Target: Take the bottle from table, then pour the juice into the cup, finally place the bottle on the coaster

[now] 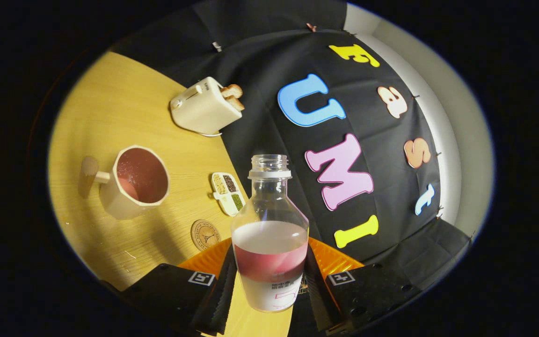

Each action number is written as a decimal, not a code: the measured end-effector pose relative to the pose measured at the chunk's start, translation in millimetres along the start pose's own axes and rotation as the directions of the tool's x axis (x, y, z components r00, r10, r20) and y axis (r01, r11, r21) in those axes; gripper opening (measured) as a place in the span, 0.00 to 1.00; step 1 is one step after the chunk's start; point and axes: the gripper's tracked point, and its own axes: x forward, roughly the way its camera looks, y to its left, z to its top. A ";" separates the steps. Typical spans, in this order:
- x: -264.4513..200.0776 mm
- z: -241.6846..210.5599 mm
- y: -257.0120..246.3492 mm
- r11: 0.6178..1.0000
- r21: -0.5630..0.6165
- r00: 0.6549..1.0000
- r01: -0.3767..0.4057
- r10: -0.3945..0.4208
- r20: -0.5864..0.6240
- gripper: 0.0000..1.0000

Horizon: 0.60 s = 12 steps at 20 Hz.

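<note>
Clear plastic, uncapped and part-filled with pink juice, the round-shouldered bottle (269,234) sits clamped between the gripper (269,281) fingers, both pressing its labelled lower body, the whole view tilted relative to the table. Just beyond the fingers on the pale wooden table (124,107) lies a round brown cork coaster (205,234) with a tower printed on it, close beside the bottle's base. Further out is a small white divided dish (227,193) of grains and seeds, and beside it a cream faceted cup (134,181) with a wooden handle, some pink juice visible inside. Farthest off stands a cream toaster (204,106) with toast slices poking from its slots.
</note>
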 end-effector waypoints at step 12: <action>8.1 2.5 39.4 0.952 -0.303 0.999 -0.037 0.045 0.020 0.72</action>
